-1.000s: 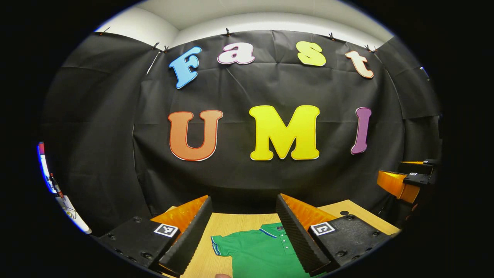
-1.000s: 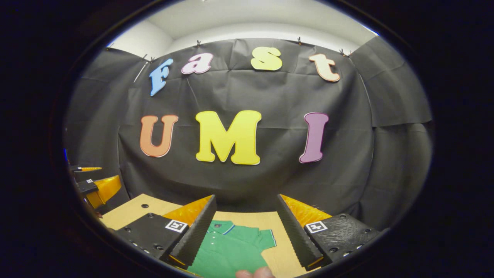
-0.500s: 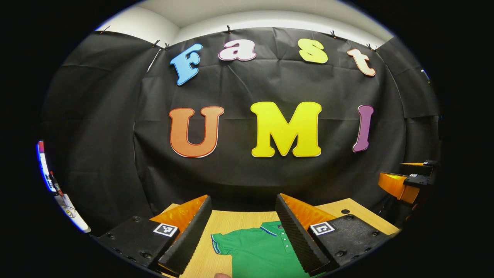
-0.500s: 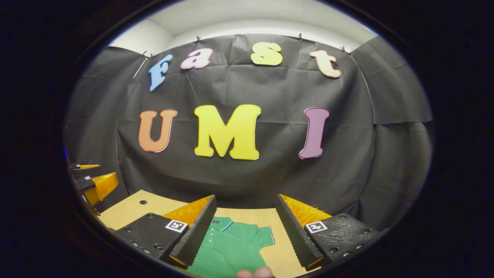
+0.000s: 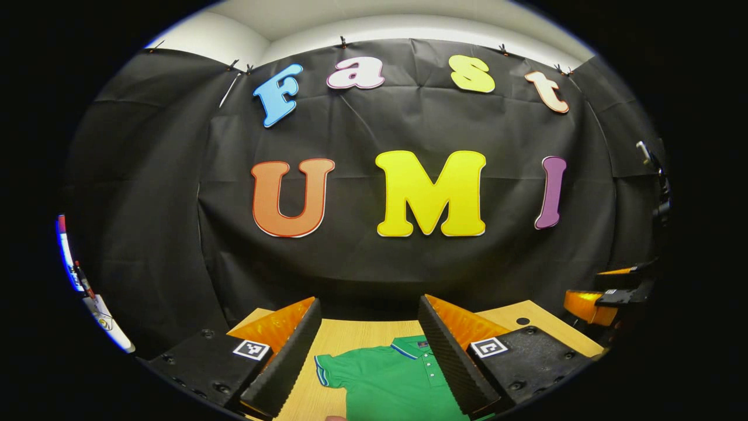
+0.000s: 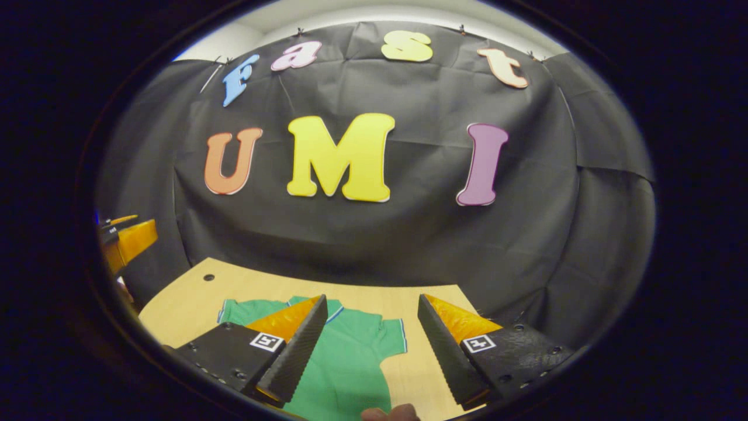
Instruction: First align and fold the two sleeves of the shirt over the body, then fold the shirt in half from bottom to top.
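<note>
Tilted lower than a second ago, the right tool (image 6: 368,351) now sees more of the one green shirt (image 6: 345,362), spread flat on the wooden bench (image 6: 187,298). Both sleeves lie unfolded. The left tool (image 5: 368,351) hovers above the collar. Both tools gape wide, holding nothing.

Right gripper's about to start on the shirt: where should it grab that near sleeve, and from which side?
Probably the striped cuff of the right sleeve, approached from the outer table side. It lies flat, spread away from the shirt body, so the right gripper can carry it inward.
</note>
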Demonstrator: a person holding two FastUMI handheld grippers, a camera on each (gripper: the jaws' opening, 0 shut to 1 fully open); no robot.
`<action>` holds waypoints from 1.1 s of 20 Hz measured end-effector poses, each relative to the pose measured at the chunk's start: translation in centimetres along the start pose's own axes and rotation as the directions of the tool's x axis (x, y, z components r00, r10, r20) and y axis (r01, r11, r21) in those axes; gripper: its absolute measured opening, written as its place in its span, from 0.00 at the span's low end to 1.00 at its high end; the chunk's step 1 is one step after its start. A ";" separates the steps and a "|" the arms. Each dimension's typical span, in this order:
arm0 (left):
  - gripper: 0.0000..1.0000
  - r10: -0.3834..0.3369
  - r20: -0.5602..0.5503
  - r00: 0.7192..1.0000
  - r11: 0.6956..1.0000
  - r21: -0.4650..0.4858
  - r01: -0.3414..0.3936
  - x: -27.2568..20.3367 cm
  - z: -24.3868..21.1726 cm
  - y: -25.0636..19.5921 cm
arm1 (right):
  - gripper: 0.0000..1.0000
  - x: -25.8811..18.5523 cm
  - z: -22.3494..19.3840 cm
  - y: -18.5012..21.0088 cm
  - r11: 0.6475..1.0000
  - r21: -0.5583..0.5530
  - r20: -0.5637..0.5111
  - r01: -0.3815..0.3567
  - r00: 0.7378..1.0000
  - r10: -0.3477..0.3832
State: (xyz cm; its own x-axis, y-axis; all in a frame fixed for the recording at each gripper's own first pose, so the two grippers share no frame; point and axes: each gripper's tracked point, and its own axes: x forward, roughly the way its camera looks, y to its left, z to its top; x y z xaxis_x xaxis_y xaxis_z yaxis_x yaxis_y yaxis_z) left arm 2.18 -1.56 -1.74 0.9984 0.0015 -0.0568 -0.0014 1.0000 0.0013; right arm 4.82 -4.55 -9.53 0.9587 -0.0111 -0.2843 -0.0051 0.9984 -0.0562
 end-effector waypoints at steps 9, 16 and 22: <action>1.00 0.009 -0.032 0.999 1.000 0.003 -0.009 2.1 -1.1 -2.0 | 0.95 11.7 -10.2 -4.4 1.000 -0.009 -0.288 -0.024 0.957 0.020; 1.00 0.004 -0.053 0.999 1.000 -0.003 -0.004 3.7 -1.6 -4.4 | 0.95 21.8 -18.7 -6.5 1.000 0.015 -0.469 0.016 0.883 -0.007; 1.00 0.033 -0.094 0.995 0.999 -0.016 -0.035 4.3 -3.1 -4.5 | 0.96 25.4 -23.9 -6.9 0.999 0.038 -0.575 0.012 0.818 0.012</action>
State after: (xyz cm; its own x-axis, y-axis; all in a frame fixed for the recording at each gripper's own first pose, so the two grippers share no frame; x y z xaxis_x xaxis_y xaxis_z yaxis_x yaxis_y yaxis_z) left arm 6.28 -6.05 -5.12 0.9880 0.0347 -0.1507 -0.0370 0.9992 -0.0124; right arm 22.42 -13.00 -39.22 0.6205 -0.0288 -0.7837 0.0168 0.9996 -0.0235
